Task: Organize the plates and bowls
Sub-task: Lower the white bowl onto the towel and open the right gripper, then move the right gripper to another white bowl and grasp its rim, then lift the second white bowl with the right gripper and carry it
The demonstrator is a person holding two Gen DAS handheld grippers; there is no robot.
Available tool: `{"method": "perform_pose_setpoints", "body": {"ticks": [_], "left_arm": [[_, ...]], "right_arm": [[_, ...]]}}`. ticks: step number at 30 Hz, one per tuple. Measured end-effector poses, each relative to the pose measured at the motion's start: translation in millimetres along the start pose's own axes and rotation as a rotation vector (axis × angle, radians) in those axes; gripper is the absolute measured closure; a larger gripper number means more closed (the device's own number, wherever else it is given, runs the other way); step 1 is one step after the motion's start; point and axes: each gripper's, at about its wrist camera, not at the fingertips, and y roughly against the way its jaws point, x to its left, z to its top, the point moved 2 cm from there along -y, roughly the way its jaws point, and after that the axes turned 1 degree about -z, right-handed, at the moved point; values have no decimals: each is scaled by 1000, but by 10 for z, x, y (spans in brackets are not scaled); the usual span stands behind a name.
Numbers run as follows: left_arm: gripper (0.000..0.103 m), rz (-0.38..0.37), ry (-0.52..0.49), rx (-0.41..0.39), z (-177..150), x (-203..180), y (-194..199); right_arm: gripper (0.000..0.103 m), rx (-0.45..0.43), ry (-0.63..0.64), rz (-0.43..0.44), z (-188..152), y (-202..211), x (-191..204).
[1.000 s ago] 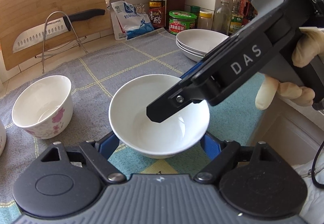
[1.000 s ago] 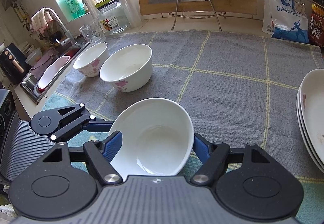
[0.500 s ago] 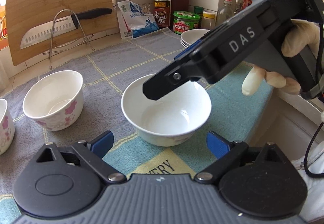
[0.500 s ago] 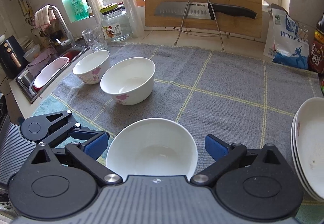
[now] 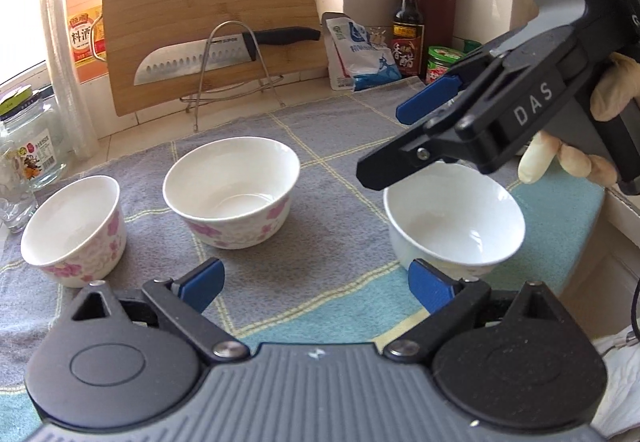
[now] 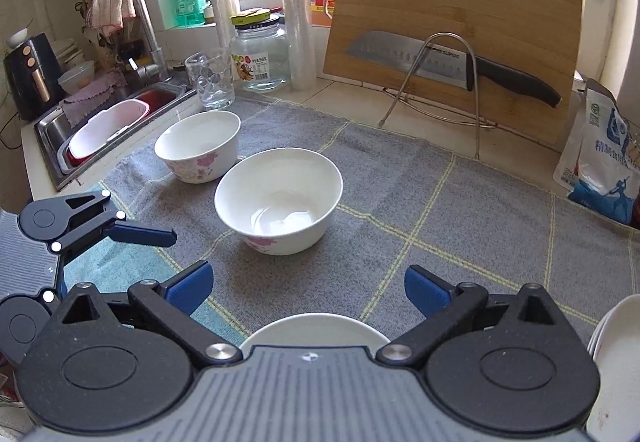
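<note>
A plain white bowl (image 5: 456,222) stands upright on the grey and teal cloth (image 5: 344,202), free of both grippers. My left gripper (image 5: 316,284) is open and empty, with the plain bowl just right of its right finger. My right gripper (image 5: 384,142) hangs open above that bowl's far rim. In the right wrist view my right gripper (image 6: 308,288) is open, and the plain bowl's rim (image 6: 316,326) shows just behind its fingers. A large flowered bowl (image 6: 280,198) and a smaller flowered bowl (image 6: 198,146) sit ahead. My left gripper (image 6: 100,262) is at the left edge.
Stacked white plates (image 6: 616,362) sit at the right edge. A cutting board (image 6: 452,30) and a knife on a wire rack (image 6: 440,62) stand at the back. The sink (image 6: 104,122), a glass (image 6: 210,82) and a jar (image 6: 260,54) are at the left. The counter edge drops off on the right (image 5: 600,242).
Both grippers opened and let go of the plain white bowl, which now rests on the cloth. Both pulled back from it, and the left one swung left toward the flowered bowls.
</note>
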Motion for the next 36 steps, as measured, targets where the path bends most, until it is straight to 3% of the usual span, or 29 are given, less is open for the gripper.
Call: {"method": "perform_pose_setpoints", "body": {"ticks": [13, 26, 36], "left_arm": [[5, 64, 7, -25, 72, 354, -295], [5, 83, 21, -38, 137, 476, -556], [7, 87, -2, -51, 158, 480, -611]], "right_arm": [[0, 51, 124, -4, 404, -410, 138], [1, 91, 126, 84, 626, -856, 47], [14, 133, 73, 142, 682, -1066, -62]]}}
